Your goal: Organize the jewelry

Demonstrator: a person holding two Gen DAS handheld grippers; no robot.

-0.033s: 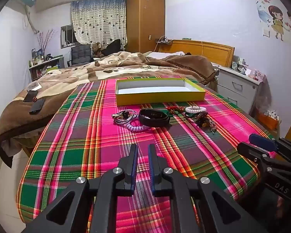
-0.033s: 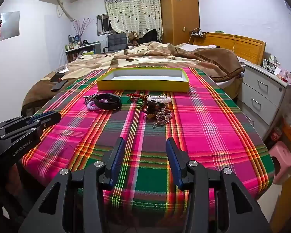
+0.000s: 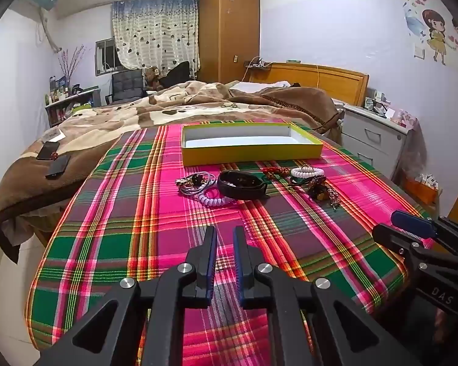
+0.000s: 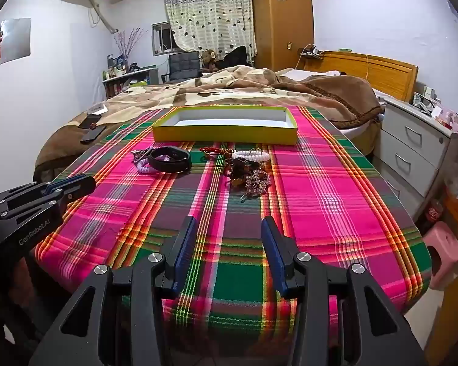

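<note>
A yellow box (image 3: 250,152) with a white inside stands at the far side of the plaid table; it also shows in the right wrist view (image 4: 224,134). In front of it lies a row of jewelry: a black leather band (image 3: 241,184), a lilac coil tie (image 3: 212,199), silver rings (image 3: 192,181), a white bead bracelet (image 3: 305,172), red beads (image 3: 274,170) and a dark charm cluster (image 3: 322,190). The black band (image 4: 169,158) and the charm cluster (image 4: 248,177) show in the right wrist view too. My left gripper (image 3: 224,244) is nearly shut and empty, well short of the jewelry. My right gripper (image 4: 227,238) is open and empty.
The table is covered by a pink and green plaid cloth (image 3: 122,228). A bed with a brown blanket (image 3: 168,109) lies behind it, with two phones (image 3: 53,158) on it. A white nightstand (image 4: 418,140) and a pink stool (image 4: 445,250) stand to the right.
</note>
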